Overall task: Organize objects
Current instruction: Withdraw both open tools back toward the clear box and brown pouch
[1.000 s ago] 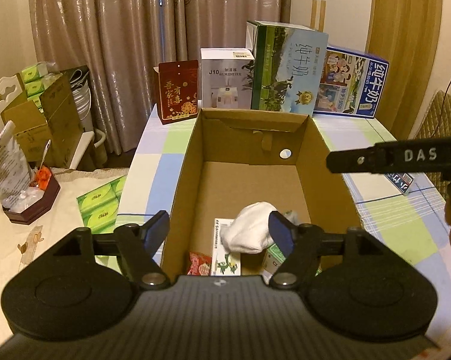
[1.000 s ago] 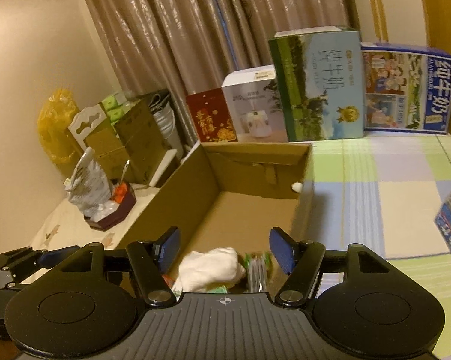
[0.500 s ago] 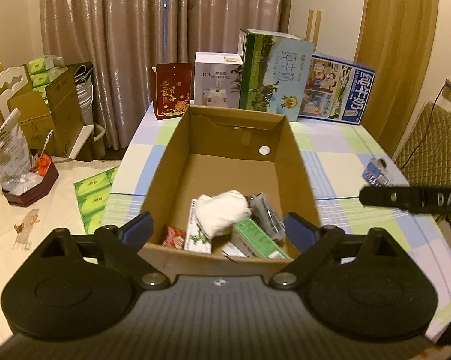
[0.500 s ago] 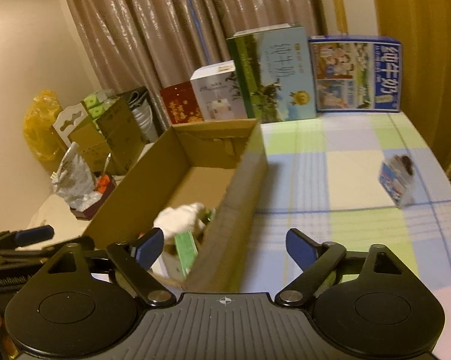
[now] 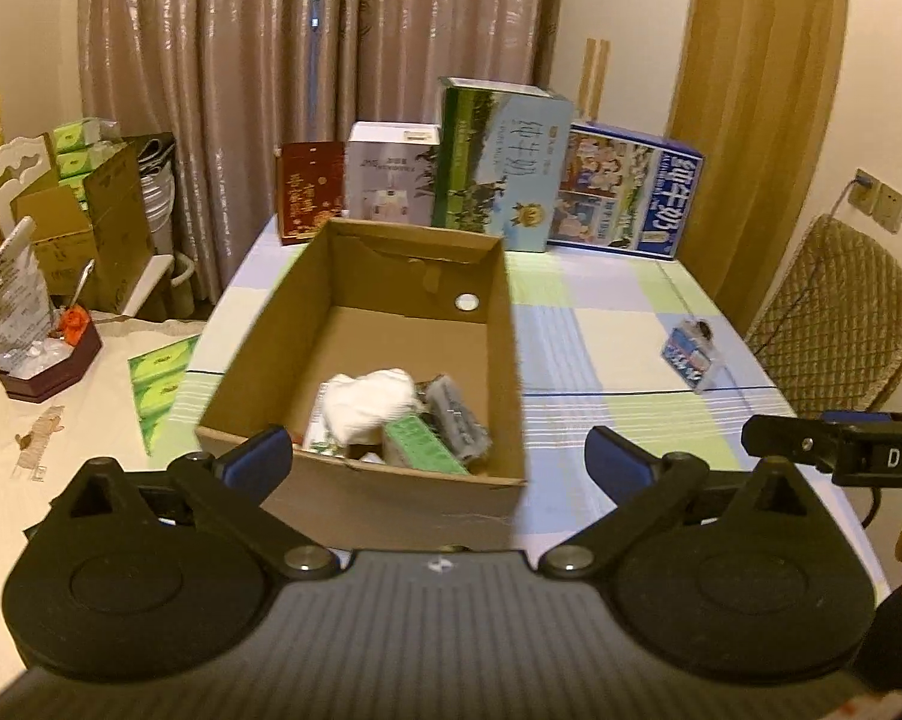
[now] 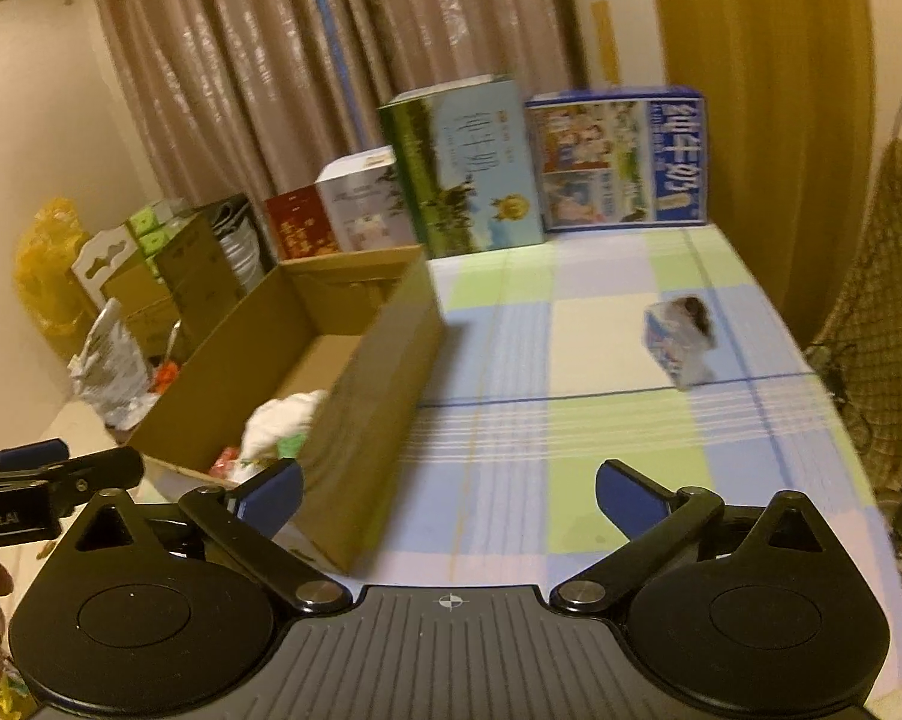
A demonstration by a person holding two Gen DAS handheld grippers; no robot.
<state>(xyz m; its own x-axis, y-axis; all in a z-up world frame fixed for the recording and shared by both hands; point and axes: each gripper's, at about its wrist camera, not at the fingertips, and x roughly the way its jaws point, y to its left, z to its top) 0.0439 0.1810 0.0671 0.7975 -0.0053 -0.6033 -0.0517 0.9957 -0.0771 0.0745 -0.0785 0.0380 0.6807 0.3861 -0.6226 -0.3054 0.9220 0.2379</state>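
Room: dim, warm-lit; brown pleated curtains (image 5: 307,78) across the far wall, a wooden panel (image 5: 763,108) at far right, a wall socket (image 5: 880,199) beside it.

Table (image 5: 601,336): covered with a checked cloth in green, blue and cream; a quilted chair back (image 5: 835,330) against its right edge. A second, cream-topped surface (image 5: 61,420) to the left, carrying a crumpled bag (image 5: 10,306) in a dark tray and green packs (image 5: 157,378).

Far edge of table: four upright printed cartons in a row, namely red (image 5: 308,195), white (image 5: 391,174), tall green (image 5: 502,165), blue (image 5: 625,195).

Cardboard box (image 5: 391,324): open-topped, left of table centre, near end close to the grippers. Contents bunched at the near end: white cloth (image 5: 370,402), green packet (image 5: 424,444), grey item (image 5: 457,420), others partly hidden.

Small blue packet (image 6: 679,342): lying alone on the cloth, right of the box and well apart from it.

Left gripper (image 5: 439,456): jaws opening, spread wide, nothing between them; poised over the box's near wall.

Right gripper (image 6: 448,489): jaws opening, spread wide, nothing between them; over bare cloth just right of the box, short of the blue packet.
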